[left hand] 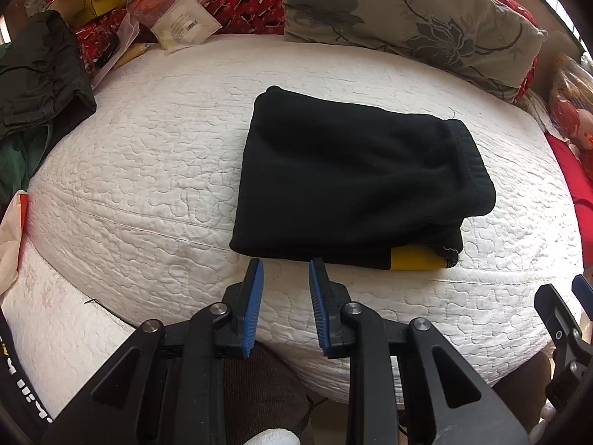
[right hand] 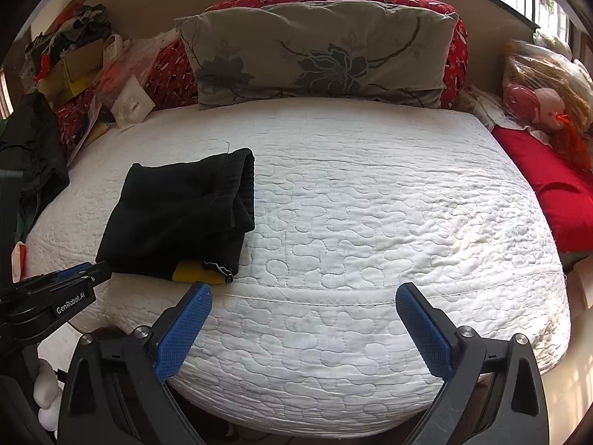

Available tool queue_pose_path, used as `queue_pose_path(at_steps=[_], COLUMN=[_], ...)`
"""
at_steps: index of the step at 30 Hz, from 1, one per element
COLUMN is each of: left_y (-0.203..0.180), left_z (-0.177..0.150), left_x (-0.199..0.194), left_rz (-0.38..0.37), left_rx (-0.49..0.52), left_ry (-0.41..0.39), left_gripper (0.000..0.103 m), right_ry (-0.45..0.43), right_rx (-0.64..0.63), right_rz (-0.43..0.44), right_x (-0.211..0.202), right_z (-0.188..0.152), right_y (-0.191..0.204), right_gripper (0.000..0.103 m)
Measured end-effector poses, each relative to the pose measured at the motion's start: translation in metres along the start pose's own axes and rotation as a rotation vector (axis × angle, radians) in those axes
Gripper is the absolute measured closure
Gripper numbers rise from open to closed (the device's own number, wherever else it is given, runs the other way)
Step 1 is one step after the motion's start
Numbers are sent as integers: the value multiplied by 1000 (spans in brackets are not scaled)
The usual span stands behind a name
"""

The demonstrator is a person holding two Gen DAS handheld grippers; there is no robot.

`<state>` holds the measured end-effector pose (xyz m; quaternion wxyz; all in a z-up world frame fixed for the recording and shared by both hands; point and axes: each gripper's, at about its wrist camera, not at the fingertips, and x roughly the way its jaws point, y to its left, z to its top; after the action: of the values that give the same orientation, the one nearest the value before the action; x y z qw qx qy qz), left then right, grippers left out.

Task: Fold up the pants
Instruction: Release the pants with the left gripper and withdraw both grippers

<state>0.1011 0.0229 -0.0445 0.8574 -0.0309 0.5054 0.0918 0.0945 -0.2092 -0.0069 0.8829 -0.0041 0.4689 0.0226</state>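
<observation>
Pants (left hand: 344,178) lie folded into a compact black bundle on the white quilt (left hand: 148,170), close to the bed's near edge and left of its middle, with a yellow patch peeking from the bottom layer at the near right corner. Folding looks essentially done to me; at most a tidy of that loose corner remains. The left gripper (left hand: 286,265) hovers just short of the bundle's near edge, jaws narrowly apart and empty. The right gripper (right hand: 303,291) hangs wide open over bare quilt, holding nothing.
</observation>
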Motion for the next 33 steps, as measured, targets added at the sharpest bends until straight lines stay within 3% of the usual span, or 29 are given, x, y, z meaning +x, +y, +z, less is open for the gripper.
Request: queue_pose_path(at_steps=[2,16,17,19,20,24,33], left_y=[-2,-4,-6,-8,-8,-12,-20], left_z=[0,9,11,11,11,10,11], left_x=[-1,-31,-31,-31,-32,-35,-38], left_rz=[29,0,6,7,8,-12,-90], left_rx=[10,55,59,62,63,75,99], left_ry=[-16,-167,-164,-166,-173,-183,-145], left_gripper=[80,80,78,60,56,51,28], right_ry=[4,5,6,8,9,15,29], right_rx=[-2,21,21,23,23,35,58], right_rz=[-4,-40,-45,-56,-62,-77,-75], right_x=[1,-1,-1,-2,-2,-3,-1], right_z=[-1,-5,-5,-7,-8,-11,-11], right_y=[0,-8,-9,-11,-11,-16,-21], right_gripper=[3,3,3,3,3,3,3])
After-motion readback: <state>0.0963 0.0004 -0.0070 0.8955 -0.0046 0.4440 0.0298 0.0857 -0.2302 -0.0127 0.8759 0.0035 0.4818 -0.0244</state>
